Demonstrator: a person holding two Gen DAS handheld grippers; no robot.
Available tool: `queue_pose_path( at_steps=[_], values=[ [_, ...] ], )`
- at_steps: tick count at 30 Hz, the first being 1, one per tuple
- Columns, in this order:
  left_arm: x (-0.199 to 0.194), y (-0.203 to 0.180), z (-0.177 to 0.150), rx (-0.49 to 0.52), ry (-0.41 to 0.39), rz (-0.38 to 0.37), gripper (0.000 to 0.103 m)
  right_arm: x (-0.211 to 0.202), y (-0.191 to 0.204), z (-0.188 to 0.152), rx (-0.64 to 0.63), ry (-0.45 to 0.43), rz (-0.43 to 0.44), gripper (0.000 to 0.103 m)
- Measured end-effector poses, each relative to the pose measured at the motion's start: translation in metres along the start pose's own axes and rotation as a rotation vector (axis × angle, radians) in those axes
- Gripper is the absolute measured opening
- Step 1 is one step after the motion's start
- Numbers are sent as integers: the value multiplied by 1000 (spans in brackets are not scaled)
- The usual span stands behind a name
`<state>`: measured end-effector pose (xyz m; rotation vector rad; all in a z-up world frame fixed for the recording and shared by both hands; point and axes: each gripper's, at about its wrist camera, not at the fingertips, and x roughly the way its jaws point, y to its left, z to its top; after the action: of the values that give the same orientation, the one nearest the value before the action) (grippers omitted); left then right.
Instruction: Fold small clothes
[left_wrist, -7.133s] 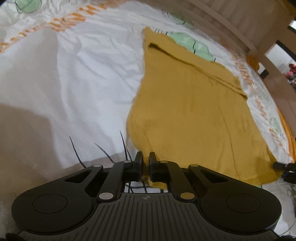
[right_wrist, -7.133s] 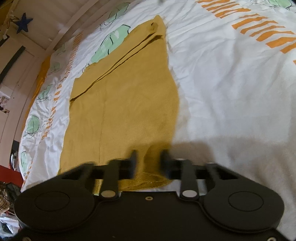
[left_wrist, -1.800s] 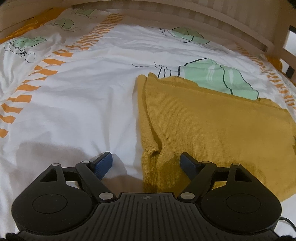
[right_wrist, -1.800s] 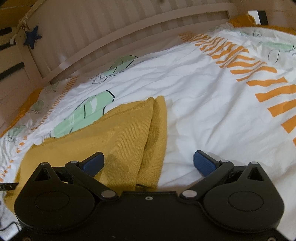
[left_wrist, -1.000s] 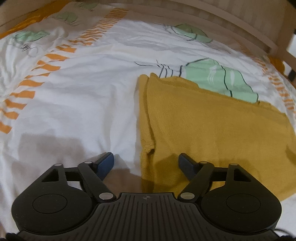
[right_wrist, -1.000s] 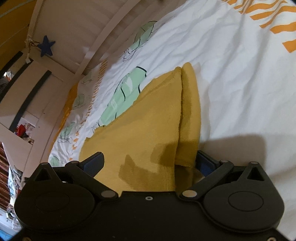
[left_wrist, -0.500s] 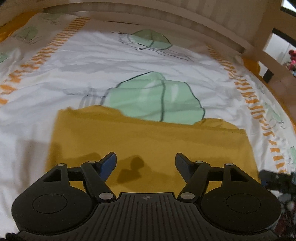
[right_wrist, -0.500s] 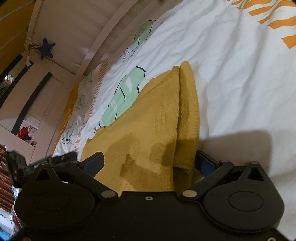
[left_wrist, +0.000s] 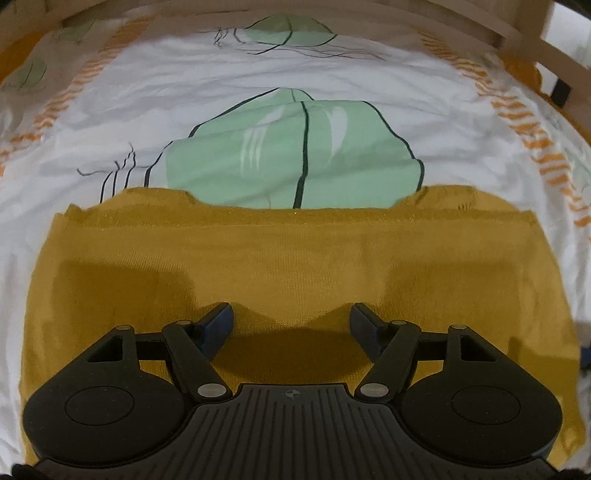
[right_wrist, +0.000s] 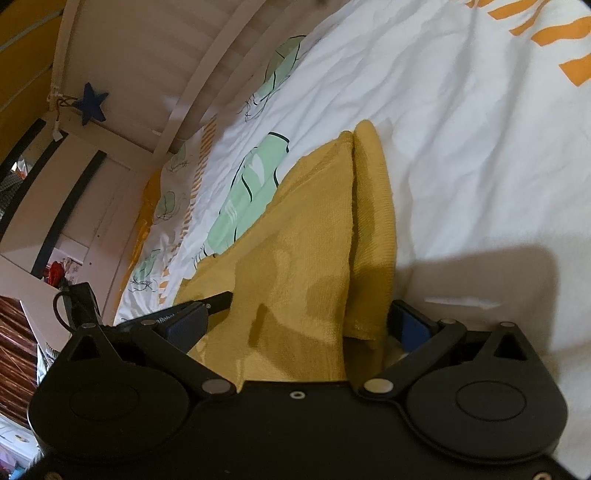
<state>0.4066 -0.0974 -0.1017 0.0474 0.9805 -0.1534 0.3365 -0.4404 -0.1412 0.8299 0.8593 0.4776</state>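
White bedsheet (left_wrist: 229, 88) with green leaf prints and orange stripes, wooden slatted bed rail (right_wrist: 207, 70) behind it with a little blue star (right_wrist: 90, 105) hanging off it, that's my workspace. The mustard knit garment (left_wrist: 295, 266) is lying flat on the sheet, already doubled over into a rough rectangle as far as I can judge, so I'd say I'm between folds and lining up the next grab.

My left gripper (left_wrist: 291, 321) hangs over the middle of the knit with its jaws spread wide and nothing pinched; the fabric just runs underneath and out ahead of my fingertips, with its far edge well beyond them where the big green leaf shows. My right gripper (right_wrist: 295, 317) sits at one short end of the garment (right_wrist: 314, 229), also spread wide, and the layered end lies between my two fingers without being squeezed. The stacked edges run straight ahead from my right-hand fingertip. From there I can spot my left gripper (right_wrist: 184, 317) just past my left-hand fingertip.

Next move, I reckon: get each gripper onto a corner or edge, clamp through all the layers so none slip, then lift and carry that end over to the opposite one. Knit is floppy, so a shallow bite would probably drop the lower layer.
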Motion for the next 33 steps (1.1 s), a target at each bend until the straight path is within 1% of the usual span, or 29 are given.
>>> queue_pose_path(
  at_steps=[4, 7, 10, 14, 19, 22, 25, 29, 31, 32, 33],
  values=[
    [0, 1, 1, 0, 9, -4, 70, 2, -1, 4, 4, 9, 8, 103],
    [1, 1, 3, -7, 17, -8, 70, 8, 2, 5, -18, 26, 33, 103],
    [2, 0, 4, -3, 14, -4, 71, 14, 9, 5, -53, 46, 14, 103],
    [4, -1, 5, -10, 9, 0, 72, 19, 8, 6, -23, 25, 37, 103],
    [2, 1, 5, -16, 8, -5, 72, 26, 13, 6, -25, 12, 34, 103],
    [-4, 5, 6, -44, 9, -10, 69, 26, 13, 6, -23, 11, 35, 103],
    [-19, 5, -5, -53, -5, -11, 68, 26, 12, 7, -25, 15, 42, 103],
    [-39, 7, -35, -60, -14, -34, 68, 26, 12, 8, -24, 16, 44, 103],
    [-46, 7, -50, -58, 1, -47, 68, 26, 11, 8, -26, 15, 44, 103],
    [-48, 9, -57, -64, 16, -65, 68, 25, 11, 8, -27, 14, 45, 103],
    [-51, 10, -64, -66, 16, -78, 68, 25, 11, 8, -28, 11, 46, 103]
  ],
)
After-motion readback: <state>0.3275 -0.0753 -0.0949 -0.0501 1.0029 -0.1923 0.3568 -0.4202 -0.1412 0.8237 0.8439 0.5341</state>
